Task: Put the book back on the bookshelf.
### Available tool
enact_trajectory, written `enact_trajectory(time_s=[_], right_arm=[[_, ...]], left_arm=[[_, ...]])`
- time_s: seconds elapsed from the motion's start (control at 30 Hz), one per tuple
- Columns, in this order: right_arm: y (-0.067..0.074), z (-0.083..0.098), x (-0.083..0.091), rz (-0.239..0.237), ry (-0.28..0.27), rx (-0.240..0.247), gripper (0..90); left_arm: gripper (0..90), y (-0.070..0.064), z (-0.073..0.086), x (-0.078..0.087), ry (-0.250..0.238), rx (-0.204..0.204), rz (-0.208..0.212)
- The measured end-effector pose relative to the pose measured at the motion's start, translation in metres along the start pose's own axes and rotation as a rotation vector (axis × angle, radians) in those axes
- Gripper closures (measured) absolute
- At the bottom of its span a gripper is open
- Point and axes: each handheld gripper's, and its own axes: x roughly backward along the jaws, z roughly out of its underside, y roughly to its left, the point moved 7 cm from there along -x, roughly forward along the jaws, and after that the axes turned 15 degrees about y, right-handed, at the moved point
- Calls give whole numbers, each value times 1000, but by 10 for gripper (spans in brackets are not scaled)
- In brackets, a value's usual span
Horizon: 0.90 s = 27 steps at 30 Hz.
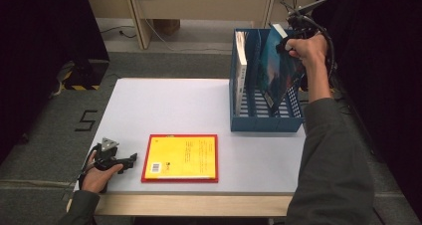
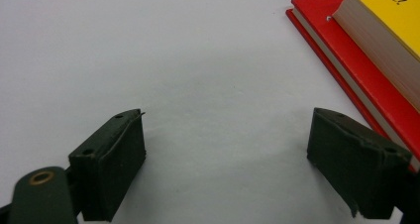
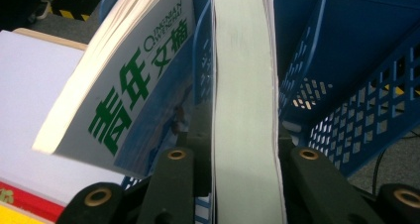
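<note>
Two books are involved: the right gripper (image 1: 291,36) pinches a blue-covered book (image 1: 276,68) tilted over the blue rack (image 1: 266,123), best lowered straight between dividers, while the left gripper (image 1: 130,161) rests spread beside the yellow book (image 1: 181,157).

A person wearing dark grey long sleeves (image 1: 332,160) works with two handheld black grippers. The left gripper (image 1: 130,161) carries a grey three-cornered plate (image 1: 109,145) on top, just behind its claw. Its black jaws are blocky pads (image 2: 115,159) with small screw holes (a brass-ringed pivot (image 2: 42,177) sits behind one). A black cable (image 1: 329,51) loops behind the right gripper (image 1: 284,42).
</note>
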Motion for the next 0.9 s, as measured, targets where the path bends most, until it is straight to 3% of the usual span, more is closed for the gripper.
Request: enact_trajectory(time_s=[0.33, 0.9], right_arm=[[5, -14, -28, 12, 36, -29, 734], [2, -21, -73, -14, 22, -75, 729]], left_arm=[[139, 0, 0, 0, 0, 0, 0], [138, 0, 0, 0, 0, 0, -1]])
